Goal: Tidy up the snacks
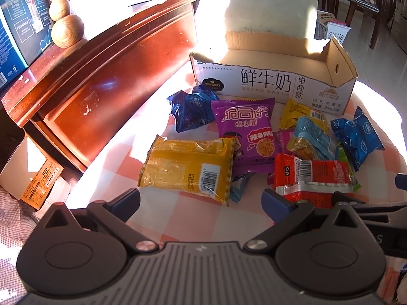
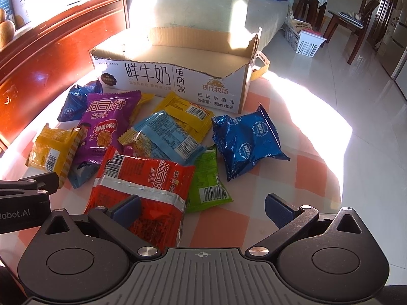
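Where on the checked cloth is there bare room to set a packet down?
Free: the checked cloth right of the blue packet and green packet, and the strip before the left tongs, below the yellow packet. Crowded: the pile in front of the milk carton box.

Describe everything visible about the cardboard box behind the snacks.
The cardboard box is a cut-down milk carton: white printed front with large black characters, bare brown inside, ragged torn edges, open top. It stands upright on the checked tablecloth, apparently empty. A dark blue packet lies against its front left corner.
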`<state>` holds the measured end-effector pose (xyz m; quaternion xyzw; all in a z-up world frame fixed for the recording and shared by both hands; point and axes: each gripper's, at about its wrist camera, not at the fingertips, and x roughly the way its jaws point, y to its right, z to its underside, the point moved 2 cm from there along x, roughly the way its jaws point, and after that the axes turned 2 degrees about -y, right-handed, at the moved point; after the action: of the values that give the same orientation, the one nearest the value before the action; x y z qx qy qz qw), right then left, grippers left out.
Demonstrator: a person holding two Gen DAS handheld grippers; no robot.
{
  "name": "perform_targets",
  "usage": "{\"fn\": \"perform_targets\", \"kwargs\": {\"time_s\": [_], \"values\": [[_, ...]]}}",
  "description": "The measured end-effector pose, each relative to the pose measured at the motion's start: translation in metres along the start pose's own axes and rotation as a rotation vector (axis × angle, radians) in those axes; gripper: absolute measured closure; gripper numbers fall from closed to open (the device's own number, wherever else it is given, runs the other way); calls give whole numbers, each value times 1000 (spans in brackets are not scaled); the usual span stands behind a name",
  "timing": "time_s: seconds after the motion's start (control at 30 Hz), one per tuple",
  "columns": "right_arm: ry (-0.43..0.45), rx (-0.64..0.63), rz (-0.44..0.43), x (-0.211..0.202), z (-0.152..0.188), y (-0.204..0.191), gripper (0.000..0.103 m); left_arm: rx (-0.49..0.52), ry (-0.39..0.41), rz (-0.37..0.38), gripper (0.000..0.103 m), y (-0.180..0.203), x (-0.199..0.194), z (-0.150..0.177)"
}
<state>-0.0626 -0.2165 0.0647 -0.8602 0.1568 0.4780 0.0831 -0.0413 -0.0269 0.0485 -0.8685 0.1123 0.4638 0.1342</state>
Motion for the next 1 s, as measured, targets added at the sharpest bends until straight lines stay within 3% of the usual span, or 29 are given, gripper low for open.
{"fn": "perform_targets", "kwargs": {"time_s": [0.37,0.6,0.83,1.0], "values": [[-4,-2,-9,0,1,7,0,-1,-3,26,2,4,2,0],[-1,23,-77,-4,2,19,0,-3,11,39,2,5,1,0],[14,122,-141,-8,1,48,0,-31,32,71,2,3,-1,-3],[10,180,-134,-5,2,70,0,-12,50,128,2,11,-4,-3]]}}
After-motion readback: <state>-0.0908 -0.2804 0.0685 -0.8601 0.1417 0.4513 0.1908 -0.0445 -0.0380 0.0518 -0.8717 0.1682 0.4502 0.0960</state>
